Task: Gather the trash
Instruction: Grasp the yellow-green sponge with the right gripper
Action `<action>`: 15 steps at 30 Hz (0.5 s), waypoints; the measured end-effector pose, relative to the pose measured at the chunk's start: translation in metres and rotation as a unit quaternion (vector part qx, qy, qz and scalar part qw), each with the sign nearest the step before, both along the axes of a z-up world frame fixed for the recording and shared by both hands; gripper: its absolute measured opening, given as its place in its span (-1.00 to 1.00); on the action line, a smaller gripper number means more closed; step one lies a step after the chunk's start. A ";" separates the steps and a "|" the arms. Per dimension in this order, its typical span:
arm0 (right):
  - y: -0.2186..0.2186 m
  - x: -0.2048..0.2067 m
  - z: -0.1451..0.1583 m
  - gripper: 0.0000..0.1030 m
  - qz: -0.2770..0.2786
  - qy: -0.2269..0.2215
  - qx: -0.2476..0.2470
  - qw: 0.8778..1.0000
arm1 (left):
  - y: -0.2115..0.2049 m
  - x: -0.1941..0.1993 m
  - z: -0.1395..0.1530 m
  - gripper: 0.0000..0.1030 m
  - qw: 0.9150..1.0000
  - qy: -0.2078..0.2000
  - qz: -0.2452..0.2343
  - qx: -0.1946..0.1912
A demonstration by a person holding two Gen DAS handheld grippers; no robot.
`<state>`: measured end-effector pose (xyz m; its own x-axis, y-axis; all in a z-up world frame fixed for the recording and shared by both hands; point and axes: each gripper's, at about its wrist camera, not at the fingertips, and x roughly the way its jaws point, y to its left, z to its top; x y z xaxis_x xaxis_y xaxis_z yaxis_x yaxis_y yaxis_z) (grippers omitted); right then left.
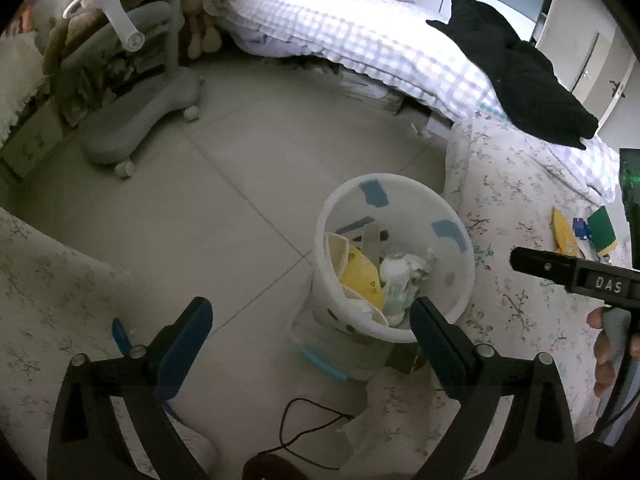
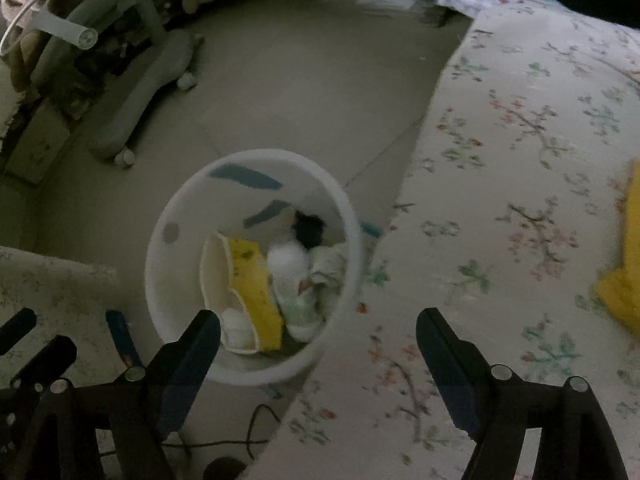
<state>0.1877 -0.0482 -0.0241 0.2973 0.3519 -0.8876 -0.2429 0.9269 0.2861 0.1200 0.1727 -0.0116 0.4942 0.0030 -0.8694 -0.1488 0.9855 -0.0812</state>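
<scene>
Both grippers' fingers above bin

Both grippers hang with fingers spread wide and nothing between them: left gripper, right gripper.

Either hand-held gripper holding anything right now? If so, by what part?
Nothing held. The left hand-held gripper and the right hand-held gripper are both open and empty above the white trash bin.
</scene>
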 end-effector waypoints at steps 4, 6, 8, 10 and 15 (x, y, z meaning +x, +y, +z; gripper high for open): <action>-0.019 -0.004 0.011 0.64 -0.015 -0.011 -0.007 1.000 | -0.008 0.000 0.004 0.95 1.000 0.000 -0.005 -0.020; -0.032 -0.006 0.016 0.64 -0.022 -0.020 -0.013 0.999 | -0.015 0.000 0.007 0.95 1.000 -0.003 -0.012 -0.025; -0.045 -0.009 0.022 0.65 -0.030 -0.027 -0.019 0.999 | -0.023 0.001 0.008 0.95 1.000 -0.005 -0.017 -0.023; -0.061 -0.012 0.026 0.65 -0.039 -0.032 -0.022 0.998 | -0.031 0.002 0.010 0.95 0.999 -0.005 -0.023 -0.023; -0.104 -0.019 0.034 0.66 -0.068 -0.039 -0.028 0.997 | -0.058 0.006 0.013 0.95 0.999 -0.006 -0.045 -0.016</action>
<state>0.1687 -0.1518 0.0103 0.4084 0.2542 -0.8767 -0.1330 0.9668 0.2184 0.1261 0.1151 0.0017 0.5016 -0.0693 -0.8623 -0.0582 0.9918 -0.1135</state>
